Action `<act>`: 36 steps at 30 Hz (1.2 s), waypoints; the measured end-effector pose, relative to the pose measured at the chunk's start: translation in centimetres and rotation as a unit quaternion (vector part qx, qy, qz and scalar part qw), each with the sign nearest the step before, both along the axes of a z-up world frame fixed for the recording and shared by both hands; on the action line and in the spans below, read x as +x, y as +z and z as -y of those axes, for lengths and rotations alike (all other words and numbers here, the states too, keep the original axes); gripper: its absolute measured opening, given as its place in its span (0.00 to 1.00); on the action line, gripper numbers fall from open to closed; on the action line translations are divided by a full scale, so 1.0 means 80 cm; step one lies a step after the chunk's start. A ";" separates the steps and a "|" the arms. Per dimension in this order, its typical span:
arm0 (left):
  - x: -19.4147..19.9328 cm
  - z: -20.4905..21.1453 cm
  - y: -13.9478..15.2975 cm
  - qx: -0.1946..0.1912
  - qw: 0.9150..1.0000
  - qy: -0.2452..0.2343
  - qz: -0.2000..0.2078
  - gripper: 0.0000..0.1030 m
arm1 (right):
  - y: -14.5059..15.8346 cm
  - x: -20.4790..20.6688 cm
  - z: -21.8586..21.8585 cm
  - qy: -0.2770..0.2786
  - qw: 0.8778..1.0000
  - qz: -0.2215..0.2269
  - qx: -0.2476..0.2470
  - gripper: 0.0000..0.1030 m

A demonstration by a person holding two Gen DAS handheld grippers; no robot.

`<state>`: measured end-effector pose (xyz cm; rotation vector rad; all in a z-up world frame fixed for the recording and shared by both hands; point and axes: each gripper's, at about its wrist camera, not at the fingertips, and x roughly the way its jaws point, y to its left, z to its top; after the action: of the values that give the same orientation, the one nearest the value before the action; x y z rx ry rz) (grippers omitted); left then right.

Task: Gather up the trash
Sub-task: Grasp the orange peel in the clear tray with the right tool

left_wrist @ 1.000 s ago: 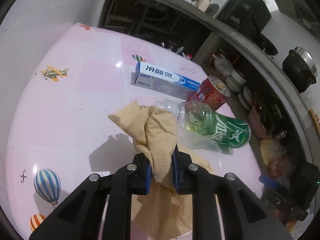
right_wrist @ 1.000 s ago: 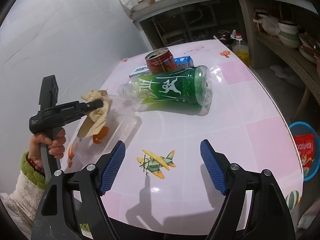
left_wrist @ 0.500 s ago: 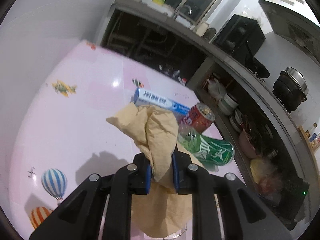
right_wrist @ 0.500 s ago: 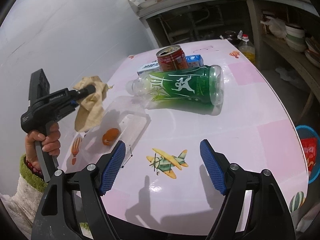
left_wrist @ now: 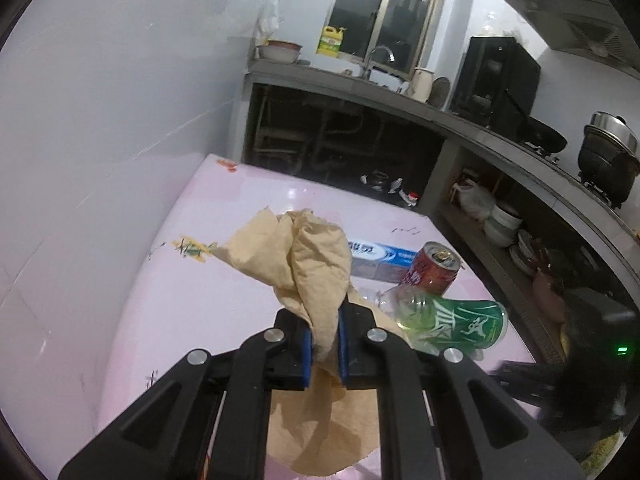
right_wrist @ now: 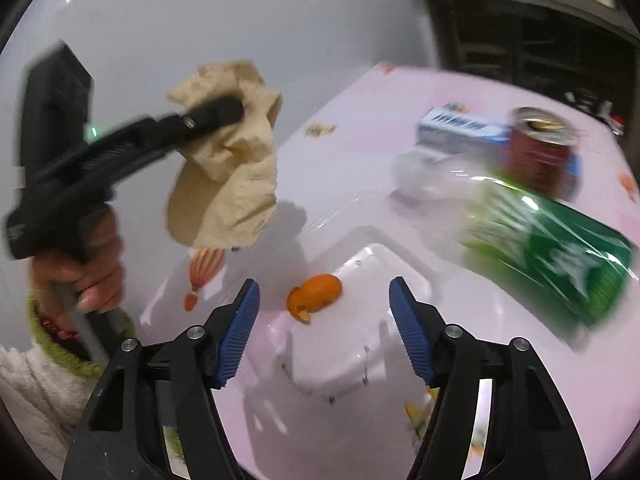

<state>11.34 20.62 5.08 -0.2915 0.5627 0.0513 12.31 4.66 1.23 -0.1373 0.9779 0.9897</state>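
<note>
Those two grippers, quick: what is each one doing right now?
Left gripper: jaws closed on the crumpled tan paper napkin, lifted off the pink table.
Right gripper: jaws open, holding nothing, aimed at the orange peel.

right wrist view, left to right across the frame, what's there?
Left gripper shut on the tan napkin → orange peel → toothpaste box → red can → green bottle.
</note>
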 end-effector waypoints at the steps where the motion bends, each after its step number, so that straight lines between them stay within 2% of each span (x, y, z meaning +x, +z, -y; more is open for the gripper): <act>1: -0.001 -0.003 -0.002 -0.002 1.000 0.002 -0.002 0.09 | -0.006 0.003 -0.014 0.016 1.000 -0.002 -0.014 0.57; 6: -0.008 -0.007 -0.008 0.002 1.000 0.010 -0.006 0.09 | -0.031 0.005 -0.055 0.065 0.996 -0.004 -0.065 0.51; 9: -0.007 -0.007 -0.009 0.007 1.000 0.010 -0.007 0.09 | -0.039 0.002 -0.069 0.075 0.993 0.014 -0.090 0.50; 14: -0.007 -0.009 -0.010 0.012 1.000 0.017 -0.008 0.09 | -0.042 -0.002 -0.081 0.087 0.990 0.023 -0.107 0.44; 21: -0.005 -0.009 -0.010 0.016 1.000 0.019 -0.008 0.09 | -0.049 -0.018 -0.083 0.104 0.986 0.042 -0.123 0.29; 27: -0.006 -0.011 -0.008 0.017 1.000 0.023 -0.009 0.09 | -0.047 -0.029 -0.080 0.114 0.986 0.051 -0.113 0.18; 31: -0.006 -0.011 -0.008 0.015 1.000 0.023 -0.008 0.09 | -0.050 -0.031 -0.082 0.112 0.986 0.050 -0.112 0.18; 32: -0.006 -0.011 -0.008 0.015 1.000 0.023 -0.008 0.09 | -0.048 -0.032 -0.081 0.109 0.987 0.049 -0.105 0.23; 33: -0.006 -0.011 -0.009 0.015 1.000 0.023 -0.009 0.09 | -0.049 -0.031 -0.081 0.109 0.988 0.050 -0.101 0.35; 34: -0.006 -0.011 -0.009 0.015 1.000 0.023 -0.009 0.09 | -0.049 -0.030 -0.080 0.110 0.988 0.052 -0.093 0.40; 35: -0.006 -0.011 -0.009 0.016 1.000 0.022 -0.010 0.09 | -0.048 -0.023 -0.077 0.112 0.988 0.055 -0.087 0.46; 36: -0.006 -0.011 -0.009 0.016 1.000 0.022 -0.010 0.09 | -0.047 -0.026 -0.077 0.121 0.987 0.060 -0.083 0.47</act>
<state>10.84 21.54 4.37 -0.2730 0.5746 0.1066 10.25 10.79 -2.52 -0.4580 0.9462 1.1065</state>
